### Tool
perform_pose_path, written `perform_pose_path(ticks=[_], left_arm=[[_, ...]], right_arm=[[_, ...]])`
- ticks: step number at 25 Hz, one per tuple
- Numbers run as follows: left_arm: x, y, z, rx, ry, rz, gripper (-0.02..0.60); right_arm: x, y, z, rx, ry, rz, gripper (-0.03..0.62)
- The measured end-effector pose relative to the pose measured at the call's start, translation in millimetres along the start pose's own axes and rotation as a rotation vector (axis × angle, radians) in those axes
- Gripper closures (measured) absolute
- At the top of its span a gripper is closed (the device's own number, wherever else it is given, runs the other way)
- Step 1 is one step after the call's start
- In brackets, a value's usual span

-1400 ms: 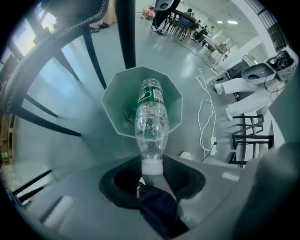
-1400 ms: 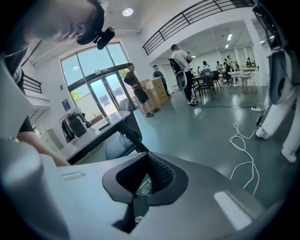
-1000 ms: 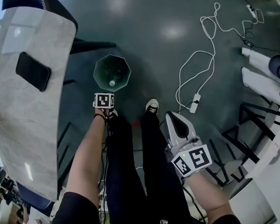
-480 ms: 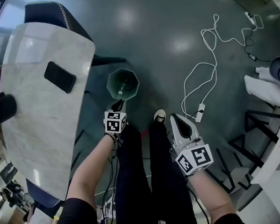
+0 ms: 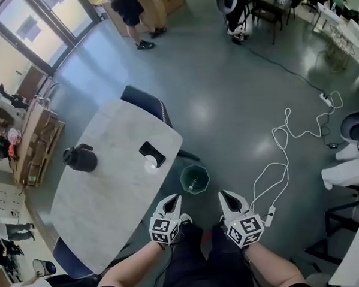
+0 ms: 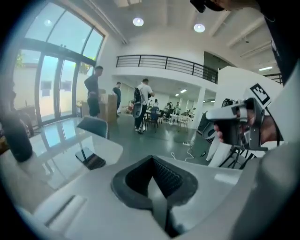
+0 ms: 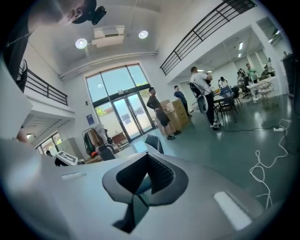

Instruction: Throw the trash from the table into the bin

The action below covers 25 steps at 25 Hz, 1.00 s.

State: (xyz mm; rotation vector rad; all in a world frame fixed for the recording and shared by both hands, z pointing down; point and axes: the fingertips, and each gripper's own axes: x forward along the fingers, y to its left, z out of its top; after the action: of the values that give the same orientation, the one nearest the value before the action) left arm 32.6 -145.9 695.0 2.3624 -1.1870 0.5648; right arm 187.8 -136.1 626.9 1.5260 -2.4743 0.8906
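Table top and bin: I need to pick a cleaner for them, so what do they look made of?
Table top: pale stone or a marble-look laminate, going by faint grey veining; smooth, slightly glossy. Bin: probably plastic, dark green with faceted, evenly coloured walls; coated metal can't be ruled out.

Drew left gripper (image 5: 172, 199) back from bin (image 5: 185, 176), up level beside right gripper (image 5: 225, 196). Lifted view: bin shrank, sat farther off. Took in whole table (image 5: 104, 204), black jug (image 5: 80, 158) and phone (image 5: 152, 153) on it, person (image 5: 130, 10) by boxes beyond.
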Motion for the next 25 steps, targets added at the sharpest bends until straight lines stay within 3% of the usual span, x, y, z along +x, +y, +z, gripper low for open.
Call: perform_pose_path(ticks=[5, 9, 14, 25], left_arm=[[-101.7, -20.2, 113.2, 0.032, -0.22, 0.121, 0.581], [-181.4, -29.2, 162.8, 0.036, -0.373, 0.193, 0.581], [-230.9, -39.0, 183.2, 0.004, -0.502, 0.195, 0.581], [-230.6, -72.6, 201.1, 0.118, -0.56, 0.129, 0.581]], right_arm=[[-19.8, 60.5, 67.5, -0.075, -0.06, 0.158, 0.569], [-38.5, 112.0, 110.8, -0.129, -0.129, 0.247, 0.569], [-59.5, 157.6, 141.1, -0.126, -0.177, 0.294, 0.57], [-86.5, 169.7, 138.7, -0.193, -0.193, 0.252, 0.571]])
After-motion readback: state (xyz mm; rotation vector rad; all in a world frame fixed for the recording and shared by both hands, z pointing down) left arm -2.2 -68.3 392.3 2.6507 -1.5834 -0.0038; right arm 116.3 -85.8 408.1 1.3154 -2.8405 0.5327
